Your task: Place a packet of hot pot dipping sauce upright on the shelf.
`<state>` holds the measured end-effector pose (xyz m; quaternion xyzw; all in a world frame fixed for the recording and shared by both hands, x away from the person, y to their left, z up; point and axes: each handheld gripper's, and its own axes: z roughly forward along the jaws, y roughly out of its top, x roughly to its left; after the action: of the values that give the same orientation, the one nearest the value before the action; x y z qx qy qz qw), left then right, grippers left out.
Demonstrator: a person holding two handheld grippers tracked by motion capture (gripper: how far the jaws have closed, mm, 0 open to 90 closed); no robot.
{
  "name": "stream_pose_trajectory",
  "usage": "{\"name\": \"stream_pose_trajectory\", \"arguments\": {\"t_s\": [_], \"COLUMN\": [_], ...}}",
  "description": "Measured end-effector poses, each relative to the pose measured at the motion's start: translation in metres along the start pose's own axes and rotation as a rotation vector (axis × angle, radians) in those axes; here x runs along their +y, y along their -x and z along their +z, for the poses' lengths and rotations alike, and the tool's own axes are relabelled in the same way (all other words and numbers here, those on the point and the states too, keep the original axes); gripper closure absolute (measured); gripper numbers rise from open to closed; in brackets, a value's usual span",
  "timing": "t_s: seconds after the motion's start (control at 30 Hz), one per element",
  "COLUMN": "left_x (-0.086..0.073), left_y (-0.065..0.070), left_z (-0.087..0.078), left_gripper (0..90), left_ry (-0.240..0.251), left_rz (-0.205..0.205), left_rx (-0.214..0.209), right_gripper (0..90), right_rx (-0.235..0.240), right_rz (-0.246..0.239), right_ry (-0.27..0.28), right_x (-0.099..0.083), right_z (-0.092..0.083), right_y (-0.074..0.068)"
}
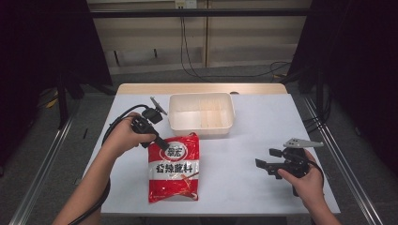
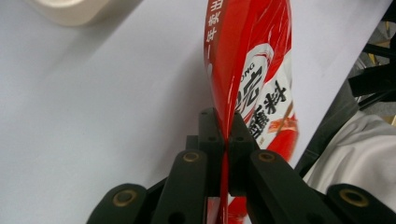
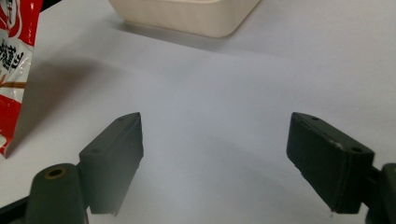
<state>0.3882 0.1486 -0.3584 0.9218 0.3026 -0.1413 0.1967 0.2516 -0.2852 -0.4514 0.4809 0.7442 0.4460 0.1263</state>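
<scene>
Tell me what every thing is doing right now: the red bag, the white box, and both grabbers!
red bag: sealed, lying on the table, top edge pinched by the left gripper.
white box: open on top, empty, upright on the table.
left gripper: shut on the bag's edge.
right gripper: open, holding nothing, over bare table.

High view above the table (image 1: 263, 140) looking forward and down, both gripper views close, sharing red packet (image 2: 252, 70).
</scene>
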Motion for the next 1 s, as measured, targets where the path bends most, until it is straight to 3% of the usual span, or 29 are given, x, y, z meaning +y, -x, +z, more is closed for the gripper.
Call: {"name": "stream_pose_trajectory", "arguments": {"t_s": [0.07,0.13,0.27,0.4,0.7,0.87,0.9,1.0], "left_x": [0.003,0.005,0.008,0.01,0.013,0.013,0.013,0.013], "left_y": [0.003,0.006,0.013,0.017,0.026,0.026,0.024,0.023], "left_z": [-0.006,-0.012,-0.025,-0.042,-0.067,-0.08,-0.085,-0.092], "left_gripper": [88.0,88.2,88.4,88.4,88.8,88.8,88.7,88.8], "left_ry": [-0.001,-0.015,-0.019,0.02,0.087,0.136,0.152,0.173], "left_rz": [0.004,-0.021,-0.016,-0.015,-0.023,-0.053,-0.065,-0.076], "left_rx": [-0.01,-0.019,-0.013,-0.001,-0.033,0.001,0.03,0.034], "right_gripper": [18.8,18.9,18.9,18.8,18.8,18.8,18.8,18.7], "right_rx": [0.003,0.004,-0.004,-0.001,0.003,0.009,0.006,0.009], "right_rz": [0.004,0.0,-0.009,-0.013,-0.016,-0.018,-0.016,-0.017], "right_ry": [0.002,0.003,0.007,0.006,0.004,0.005,0.004,0.003], "right_x": [0.0,0.001,0.001,0.001,0.001,0.001,0.001,0.001], "right_z": [0.0,0.0,-0.001,0.0,0.001,0.0,0.001,0.001], "right_y": [-0.001,-0.001,-0.001,-0.002,-0.004,-0.004,-0.004,-0.004]}}
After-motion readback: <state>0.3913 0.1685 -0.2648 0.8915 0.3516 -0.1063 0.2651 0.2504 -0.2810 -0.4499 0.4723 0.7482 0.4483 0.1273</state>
